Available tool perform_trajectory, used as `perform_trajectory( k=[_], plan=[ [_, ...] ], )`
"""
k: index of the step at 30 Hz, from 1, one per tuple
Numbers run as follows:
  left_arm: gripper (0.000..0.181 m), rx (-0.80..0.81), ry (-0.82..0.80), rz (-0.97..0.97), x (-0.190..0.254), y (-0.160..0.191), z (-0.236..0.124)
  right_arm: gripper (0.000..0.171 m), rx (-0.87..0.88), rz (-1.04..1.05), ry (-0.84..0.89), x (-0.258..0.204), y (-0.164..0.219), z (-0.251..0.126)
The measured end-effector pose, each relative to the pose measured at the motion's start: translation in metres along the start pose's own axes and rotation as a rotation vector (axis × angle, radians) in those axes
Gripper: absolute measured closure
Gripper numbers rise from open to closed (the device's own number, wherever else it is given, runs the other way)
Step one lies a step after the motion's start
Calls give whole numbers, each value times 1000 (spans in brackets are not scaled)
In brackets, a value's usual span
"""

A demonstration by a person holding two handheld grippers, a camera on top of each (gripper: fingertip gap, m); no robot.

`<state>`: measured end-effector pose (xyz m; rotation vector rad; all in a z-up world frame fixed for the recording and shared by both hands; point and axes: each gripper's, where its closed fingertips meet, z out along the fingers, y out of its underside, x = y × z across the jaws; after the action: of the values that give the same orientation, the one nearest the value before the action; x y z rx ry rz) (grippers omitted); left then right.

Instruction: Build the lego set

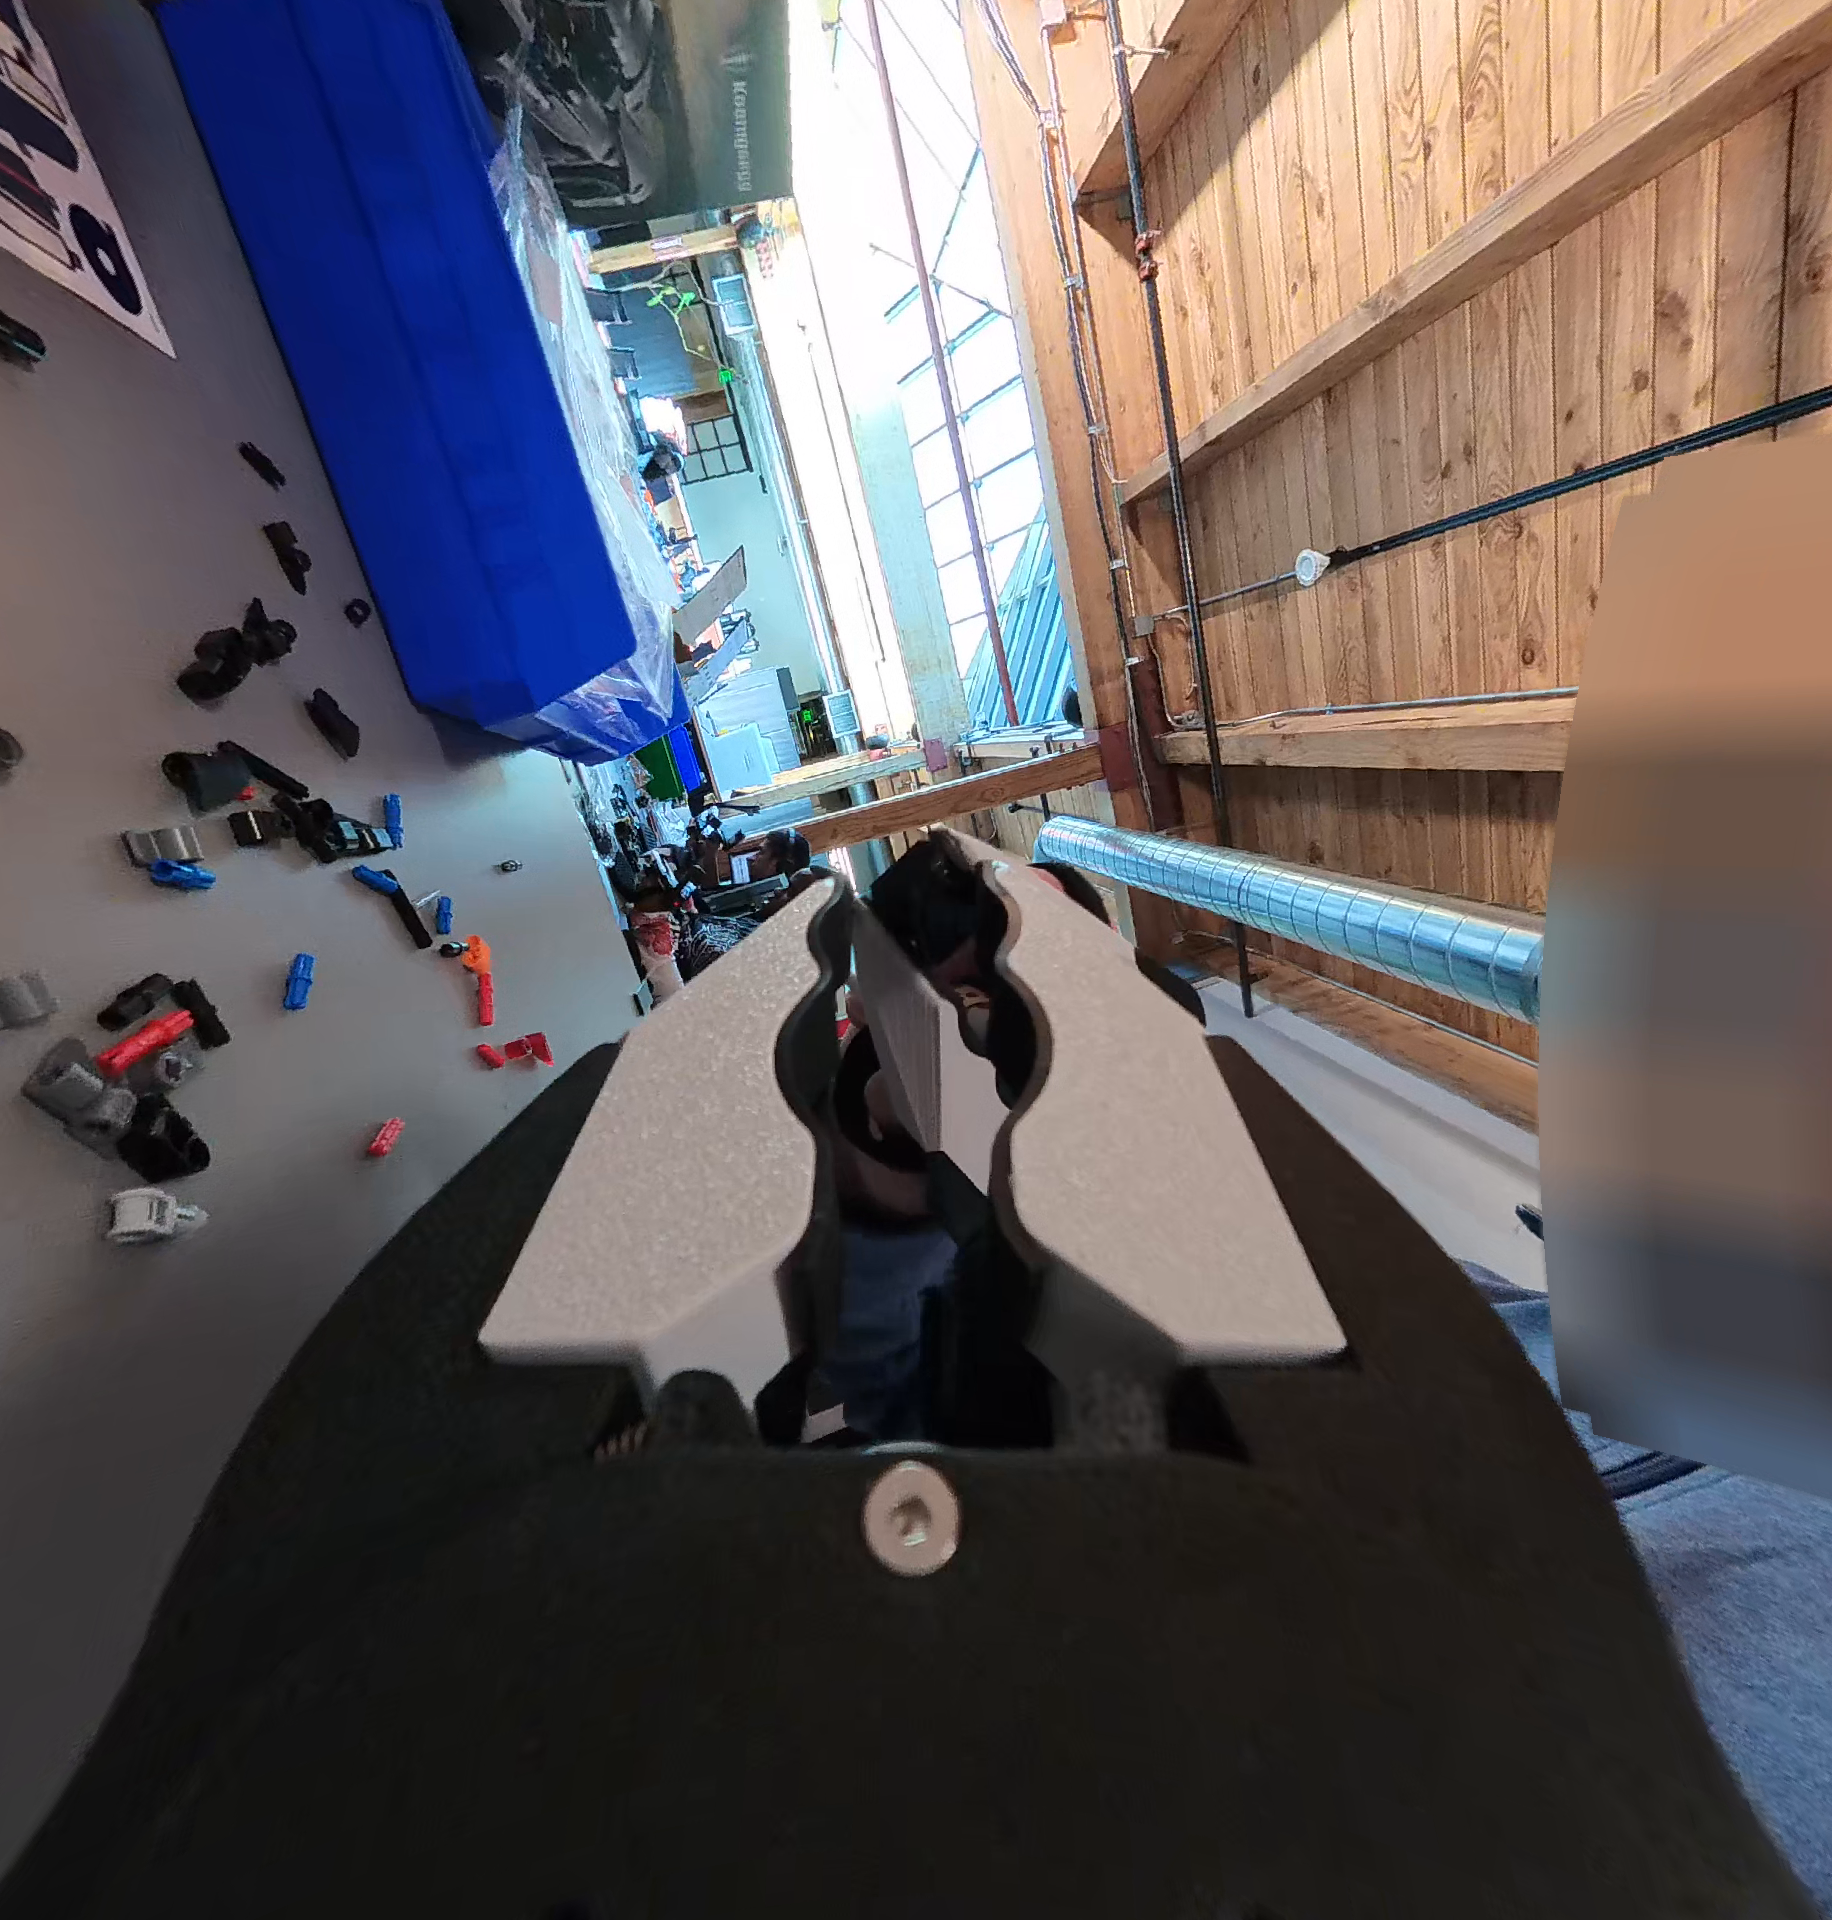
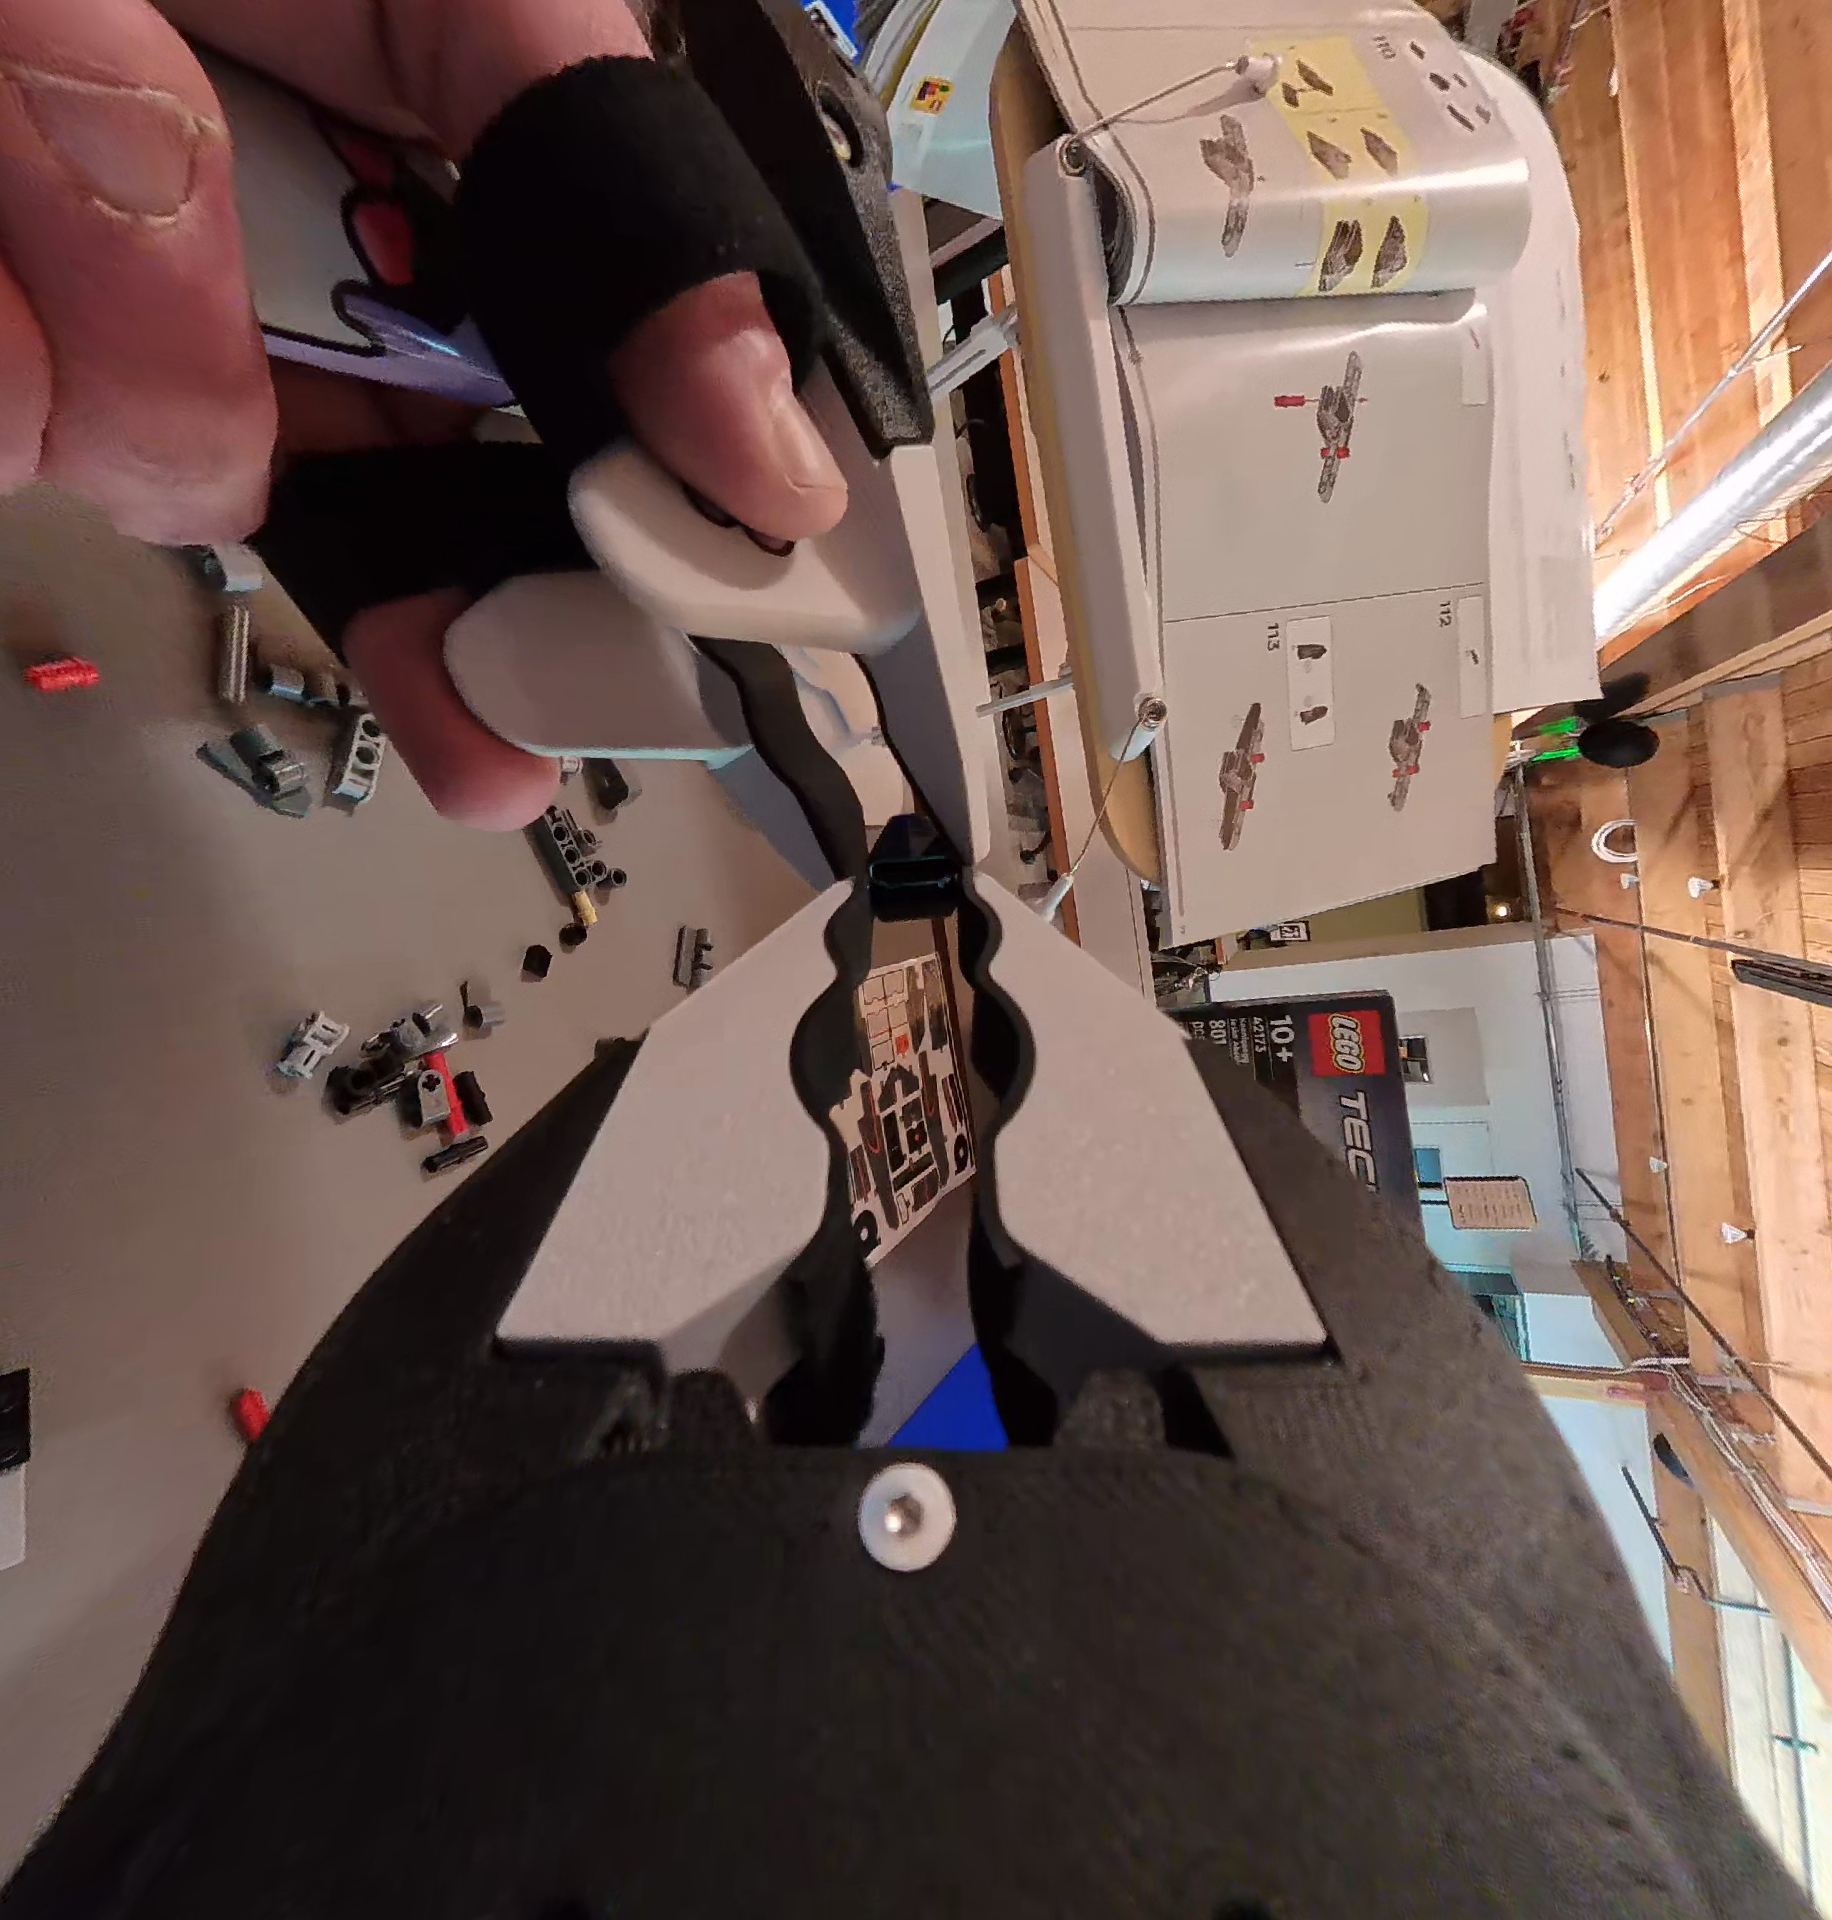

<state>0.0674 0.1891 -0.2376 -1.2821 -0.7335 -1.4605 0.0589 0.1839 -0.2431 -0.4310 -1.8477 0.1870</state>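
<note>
Both grippers, left (image 1: 917,862) & right (image 2: 912,883), pinch one small black piece (image 2: 907,871), mostly hidden betw. tips.

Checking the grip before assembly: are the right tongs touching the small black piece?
Touching: the right wrist view shows the right tongs pinching the black piece.

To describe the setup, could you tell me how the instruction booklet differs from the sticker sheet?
The booklet stands propped open on a stand; the sticker sheet lies flat on the table. The booklet shows grey drawings; the sheet mostly black shapes. Both are printed paper.
</note>
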Motion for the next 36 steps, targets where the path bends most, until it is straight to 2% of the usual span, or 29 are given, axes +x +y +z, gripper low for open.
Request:
perform_trajectory(
  k=[7,13,17,19,23,27,30,36],
  plan=[
    [167,23,15,-29,-12,-5,-4,158,25,-5,-70,-12,5,1],
    [168,32,11,-37,-23,-7,-5,152,26,132,-156,-22,17,4],
    [167,2,-8,11,-26,-6,-3,150,47,309,-220,-23,22,0],
    [168,-21,-10,55,-25,-4,-1,150,65,476,-300,-24,23,-4],
    [168,-176,11,166,-19,14,6,144,147,770,-477,-27,19,-11],
    [168,-349,75,204,-6,34,12,138,250,690,-511,-28,10,-23],
    [168,-460,109,232,1,45,14,144,304,605,-497,-28,1,-30],
    [168,-518,138,239,9,47,17,149,312,552,-422,-20,2,-34]
  ],
)
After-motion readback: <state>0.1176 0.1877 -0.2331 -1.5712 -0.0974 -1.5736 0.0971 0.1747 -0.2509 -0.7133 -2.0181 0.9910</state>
